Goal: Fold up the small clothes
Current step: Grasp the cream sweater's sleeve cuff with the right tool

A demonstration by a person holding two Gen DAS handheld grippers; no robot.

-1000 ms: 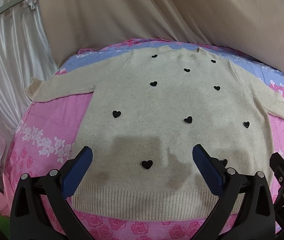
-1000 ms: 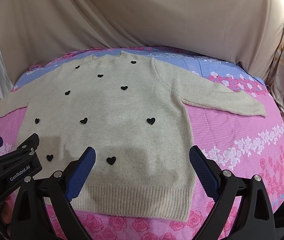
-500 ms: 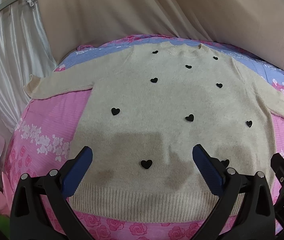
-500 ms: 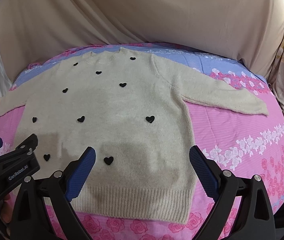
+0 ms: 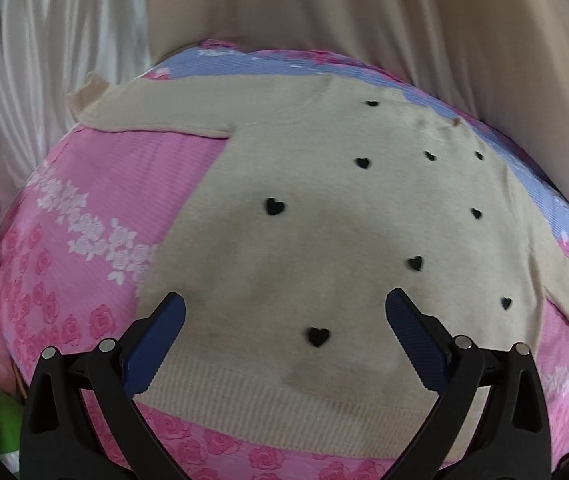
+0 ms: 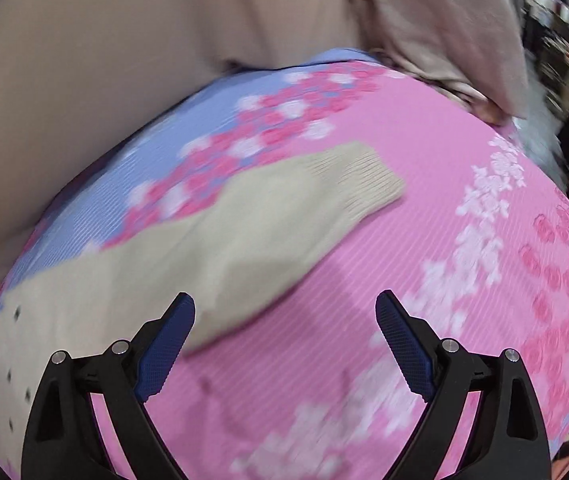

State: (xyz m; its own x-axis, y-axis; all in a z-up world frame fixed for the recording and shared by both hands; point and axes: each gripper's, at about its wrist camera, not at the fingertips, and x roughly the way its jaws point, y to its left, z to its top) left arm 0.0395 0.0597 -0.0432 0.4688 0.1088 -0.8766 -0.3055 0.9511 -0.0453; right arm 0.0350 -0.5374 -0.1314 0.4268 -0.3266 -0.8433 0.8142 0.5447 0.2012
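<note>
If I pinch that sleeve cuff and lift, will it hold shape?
Probably not: the beige sweater looks like soft knit lying flat, so the sleeve would likely droop. The ribbed cuff should grip well. Probably light.

left gripper (image 5: 284,322) spread wide, right gripper (image 6: 284,322) likewise

A home bedroom — a bed (image 5: 84,264) under a pink rose-print sheet (image 6: 464,208), beige drapes (image 5: 364,20) and white curtains (image 5: 44,40) hanging behind.
</note>
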